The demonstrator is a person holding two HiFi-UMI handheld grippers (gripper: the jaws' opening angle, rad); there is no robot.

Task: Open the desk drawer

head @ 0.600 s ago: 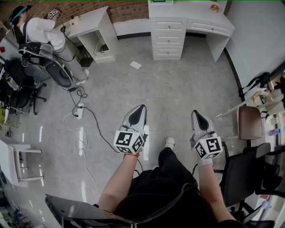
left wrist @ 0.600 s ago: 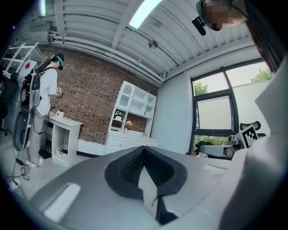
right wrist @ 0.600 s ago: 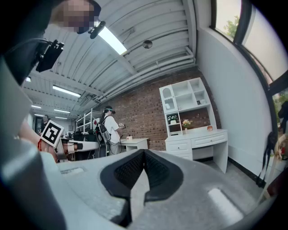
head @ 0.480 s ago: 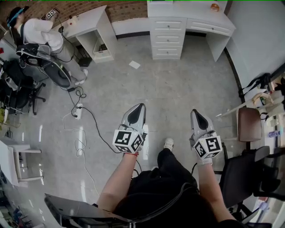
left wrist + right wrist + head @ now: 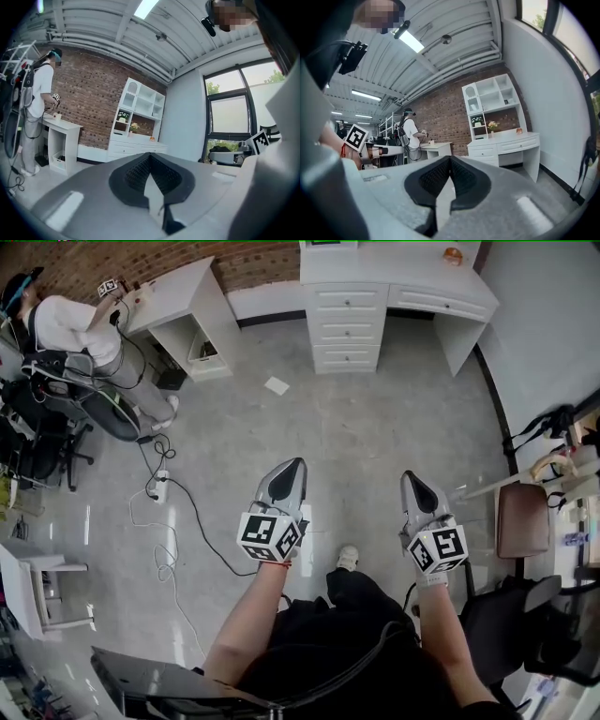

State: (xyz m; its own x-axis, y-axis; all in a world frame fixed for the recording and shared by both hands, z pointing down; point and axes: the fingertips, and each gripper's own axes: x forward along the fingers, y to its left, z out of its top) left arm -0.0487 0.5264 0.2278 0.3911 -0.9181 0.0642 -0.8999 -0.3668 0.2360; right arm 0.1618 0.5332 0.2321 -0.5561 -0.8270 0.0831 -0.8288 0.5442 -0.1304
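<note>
Desk drawer shut, contents hidden, set in white bench against brick wall. Left gripper and right gripper well apart from bench, fingers closed together, nothing between. Bench's back cut off.

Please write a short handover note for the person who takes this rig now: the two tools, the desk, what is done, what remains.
Left tool: shut, empty, pointing level.
Right tool: shut, empty, pointing level.
White desk: far ahead across the floor, with neither tool near it. Its drawers all look closed.
Done: nothing on the drawers yet.
Left: walk to the desk, open one tool, grip a drawer and pull it out.
</note>
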